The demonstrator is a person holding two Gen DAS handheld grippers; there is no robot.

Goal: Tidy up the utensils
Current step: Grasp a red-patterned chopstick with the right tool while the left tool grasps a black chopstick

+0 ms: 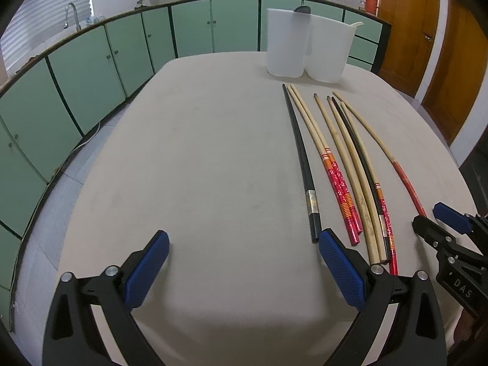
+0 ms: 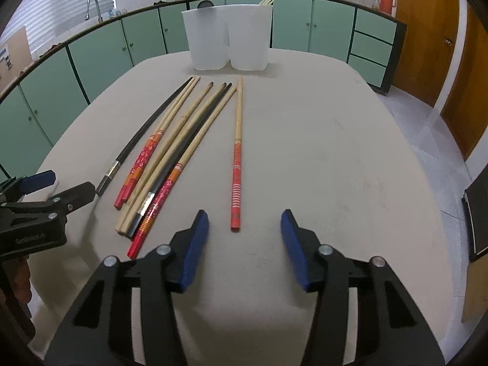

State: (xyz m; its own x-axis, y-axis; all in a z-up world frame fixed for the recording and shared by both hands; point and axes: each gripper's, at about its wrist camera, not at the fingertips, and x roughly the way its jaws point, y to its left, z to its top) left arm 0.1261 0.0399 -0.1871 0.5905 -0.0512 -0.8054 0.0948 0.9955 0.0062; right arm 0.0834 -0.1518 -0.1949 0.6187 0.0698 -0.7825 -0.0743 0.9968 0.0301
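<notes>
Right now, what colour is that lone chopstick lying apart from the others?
Pale bamboo with a red, white-striped handle end, clearest in the right wrist view.

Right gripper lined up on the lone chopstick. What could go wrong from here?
1. The lone chopstick lies flat on the table; the open right gripper might slip off or scrape the surface.
2. The two white containers touch, so it could drop into the wrong one.
</notes>
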